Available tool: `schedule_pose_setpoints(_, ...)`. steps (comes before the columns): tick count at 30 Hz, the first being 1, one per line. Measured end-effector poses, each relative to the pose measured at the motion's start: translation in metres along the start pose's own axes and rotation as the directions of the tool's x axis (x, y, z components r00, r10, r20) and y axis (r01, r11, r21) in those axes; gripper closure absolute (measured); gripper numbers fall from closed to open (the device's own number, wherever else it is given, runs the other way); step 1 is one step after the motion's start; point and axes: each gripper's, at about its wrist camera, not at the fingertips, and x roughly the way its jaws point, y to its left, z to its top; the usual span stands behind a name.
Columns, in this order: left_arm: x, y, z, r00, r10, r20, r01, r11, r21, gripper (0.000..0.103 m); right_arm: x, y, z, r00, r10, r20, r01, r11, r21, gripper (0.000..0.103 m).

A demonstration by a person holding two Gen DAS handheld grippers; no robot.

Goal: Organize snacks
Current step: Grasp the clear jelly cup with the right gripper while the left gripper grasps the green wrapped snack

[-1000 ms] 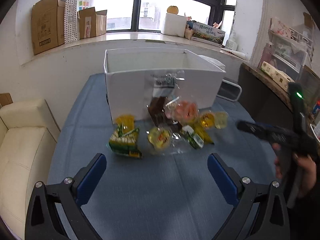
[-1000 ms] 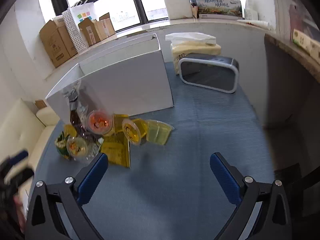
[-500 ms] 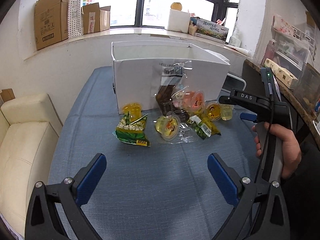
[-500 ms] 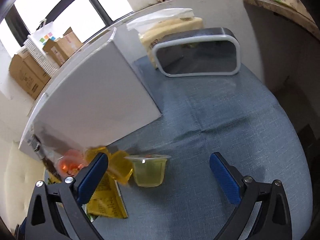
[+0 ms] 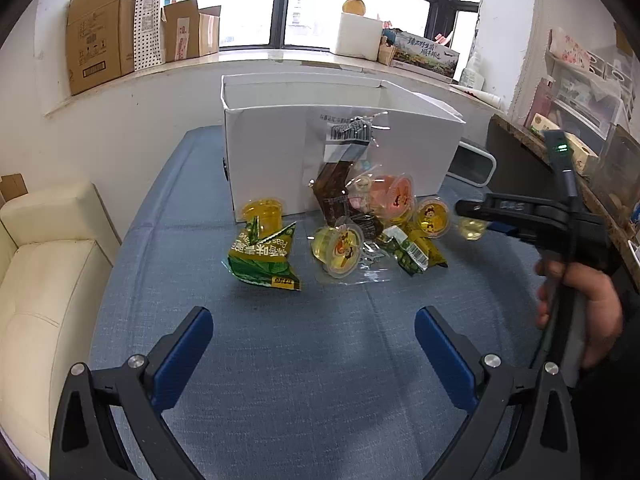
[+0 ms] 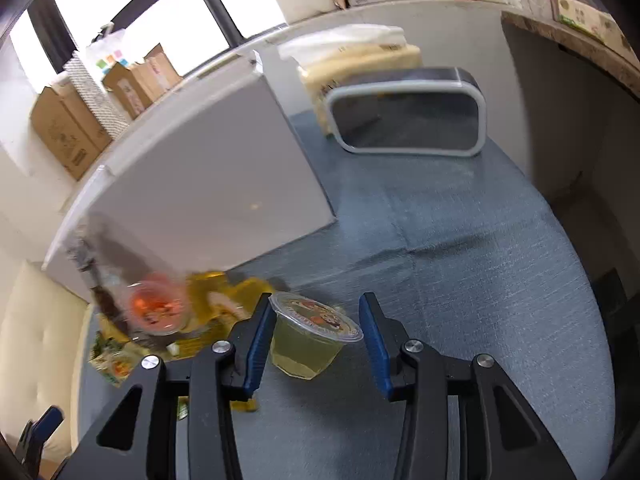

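right gripper [image 6: 318,340] angled down, fingers just closing around jelly cup [image 6: 310,338]; left gripper [image 5: 314,344] released.

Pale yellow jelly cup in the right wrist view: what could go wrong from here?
The right gripper has just been closing its jaws around the clear plastic cup of pale yellow jelly; the blue pads seem to meet only its wide lid rim, so the tapered body could slip on lifting. Squeezing harder might buckle the thin cup.
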Motion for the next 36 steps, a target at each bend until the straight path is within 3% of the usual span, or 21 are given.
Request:
schedule_pose_setpoints(7, 0.025, 0.017, 0.01, 0.999, 0.048, -0.013, -0.047, 0.999, 0.023, 0.0, -0.05, 0.007, -0.018, 0.997, 0.061, 0.047, -0.058, 0.996, -0.065, 0.056)
schedule_pose_setpoints(11, 0.046, 0.039, 0.018, 0.997, 0.059, -0.046, -0.061, 0.997, -0.047, 0.0, -0.069, 0.011, -0.027, 0.995, 0.074, 0.062, -0.069, 0.995, -0.078, 0.056)
schedule_pose_setpoints(18, 0.085, 0.048, 0.028, 0.993, 0.065, -0.094, -0.073, 0.994, -0.083, 0.001, -0.07, 0.017, -0.039, 0.995, 0.087, 0.046, -0.083, 0.993, -0.089, 0.056)
schedule_pose_setpoints(21, 0.092, 0.046, 0.03, 0.991, 0.084, -0.105, -0.091, 0.994, -0.056, 0.045, -0.067, 0.018, -0.042, 0.996, 0.088, 0.035, -0.084, 0.992, -0.094, 0.056)
schedule_pose_setpoints(22, 0.092, 0.046, 0.031, 0.993, 0.048, -0.109, -0.055, 0.997, -0.054, 0.052, -0.067, 0.018, -0.042, 0.996, 0.088, 0.034, -0.084, 0.992, -0.095, 0.056)
schedule_pose_setpoints(24, 0.089, 0.048, 0.031, 0.993, 0.007, -0.116, -0.015, 0.997, -0.07, 0.053, -0.067, 0.019, -0.042, 0.995, 0.092, 0.035, -0.088, 0.991, -0.096, 0.056)
schedule_pose_setpoints(26, 0.079, 0.048, 0.029, 0.996, 0.019, -0.084, -0.024, 0.998, -0.057, 0.053, -0.067, 0.022, -0.042, 0.995, 0.094, 0.035, -0.09, 0.991, -0.103, 0.056)
schedule_pose_setpoints(30, 0.052, 0.048, 0.033, 0.999, -0.035, -0.024, 0.034, 0.997, -0.072, 0.053, -0.068, 0.03, -0.043, 0.994, 0.108, 0.033, -0.103, 0.987, -0.121, 0.056)
schedule_pose_setpoints(36, 0.002, 0.034, 0.065, 0.993, -0.076, 0.093, 0.079, 0.997, -0.025, 0.053, -0.073, 0.048, -0.029, 0.99, 0.132, 0.053, -0.122, 0.978, -0.169, 0.056)
